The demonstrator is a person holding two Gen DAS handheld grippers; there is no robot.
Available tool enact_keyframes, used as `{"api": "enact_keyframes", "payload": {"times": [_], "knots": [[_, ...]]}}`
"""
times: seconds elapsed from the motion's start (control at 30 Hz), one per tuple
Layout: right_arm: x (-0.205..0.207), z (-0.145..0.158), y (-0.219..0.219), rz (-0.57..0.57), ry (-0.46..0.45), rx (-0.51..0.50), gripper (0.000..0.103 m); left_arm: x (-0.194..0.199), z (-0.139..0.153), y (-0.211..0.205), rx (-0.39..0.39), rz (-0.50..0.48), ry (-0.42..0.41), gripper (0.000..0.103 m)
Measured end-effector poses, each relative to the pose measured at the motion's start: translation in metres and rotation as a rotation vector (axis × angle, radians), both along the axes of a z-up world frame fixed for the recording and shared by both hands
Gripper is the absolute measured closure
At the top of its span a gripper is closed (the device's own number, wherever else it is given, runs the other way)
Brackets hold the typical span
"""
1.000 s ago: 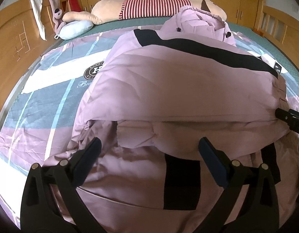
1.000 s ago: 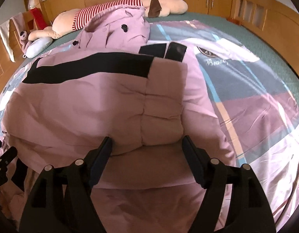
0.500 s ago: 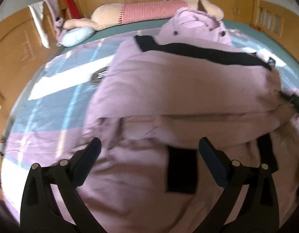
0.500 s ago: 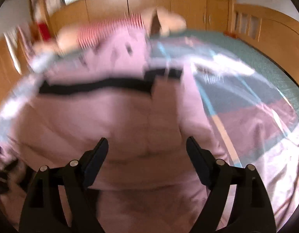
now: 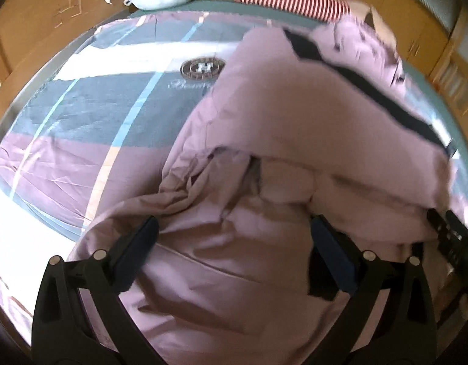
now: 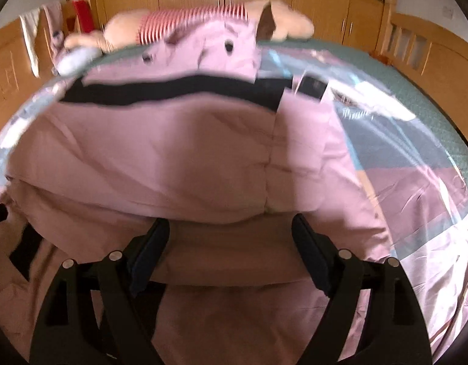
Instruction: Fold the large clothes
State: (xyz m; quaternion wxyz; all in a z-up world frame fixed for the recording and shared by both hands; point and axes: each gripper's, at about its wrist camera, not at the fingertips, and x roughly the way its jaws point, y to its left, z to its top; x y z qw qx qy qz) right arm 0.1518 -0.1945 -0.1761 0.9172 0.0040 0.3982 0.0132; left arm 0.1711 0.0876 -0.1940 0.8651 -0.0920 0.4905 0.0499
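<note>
Left wrist view: left tongs (image 5: 234,243) spread wide above pink jacket (image 5: 295,121); right tongs (image 6: 231,240) likewise, pinching nothing.

The left gripper (image 5: 234,243) points steeply downward, its two fingers spread wide with nothing pinched between the pads. The right gripper (image 6: 231,240) also tilts downward, less steeply, its fingers set wide apart and gripping nothing; its tip shows at the right edge of the left wrist view.

Soft daylight, washed-out glare at the lower left, motion blur throughout, strong fisheye bending and dark corners.
</note>
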Motion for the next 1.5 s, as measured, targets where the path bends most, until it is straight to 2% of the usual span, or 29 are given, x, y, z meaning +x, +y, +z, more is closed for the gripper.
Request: {"api": "enact_keyframes", "payload": {"times": [0.1,0.13,0.17,0.23,0.33,0.53,0.57,0.73,0.87,0.93,1.0,1.1,1.17,1.2,1.3,1.5], "knots": [[-0.012,0.013,0.012,0.04,-0.067,-0.008,0.02,-0.001,0.004,-0.008,-0.002,-0.035,-0.028,0.002],[-0.012,0.012,0.018,0.066,-0.057,-0.026,0.02,0.0,0.002,-0.014,0.01,-0.056,-0.022,0.002],[-0.008,0.008,0.025,0.088,-0.017,-0.055,0.02,0.001,0.0,-0.019,0.025,-0.075,-0.012,0.002],[0.004,-0.017,0.036,0.126,0.121,-0.115,0.02,0.003,-0.007,-0.027,0.06,-0.097,0.019,0.002],[0.011,-0.024,0.029,0.123,0.16,-0.065,0.017,0.006,-0.01,-0.026,0.114,-0.076,0.039,0.002],[0.006,-0.026,0.035,0.117,0.148,-0.11,0.013,0.006,-0.007,0.003,0.029,0.032,0.03,0.002],[0.006,-0.026,0.035,0.115,0.147,-0.111,0.012,0.007,-0.009,0.003,0.036,0.032,0.042,0.002],[0.013,-0.027,0.029,0.099,0.149,-0.114,0.005,0.013,-0.024,-0.012,0.175,-0.004,0.095,0.002],[0.013,-0.027,0.028,0.099,0.149,-0.115,0.005,0.012,-0.024,-0.009,0.158,0.011,0.09,0.002],[0.012,-0.027,0.028,0.099,0.149,-0.115,0.005,0.01,-0.018,-0.009,0.152,0.026,0.063,0.002],[0.012,-0.027,0.028,0.099,0.149,-0.117,0.005,0.007,-0.01,-0.013,0.158,0.044,0.001,0.002],[0.011,-0.027,0.028,0.098,0.149,-0.117,0.004,0.001,0.004,-0.033,0.25,-0.002,-0.142,0.002],[0.012,-0.027,0.028,0.099,0.149,-0.117,0.004,0.001,0.004,-0.046,0.304,-0.046,-0.157,0.002],[0.012,-0.027,0.028,0.099,0.149,-0.117,0.004,0.002,0.0,-0.051,0.315,-0.075,-0.143,0.002],[0.012,-0.027,0.027,0.099,0.149,-0.118,0.004,0.011,-0.027,-0.062,0.283,-0.171,0.022,0.002],[0.011,-0.027,0.028,0.099,0.149,-0.118,0.004,0.015,-0.033,-0.054,0.237,-0.153,0.049,0.002]]}}
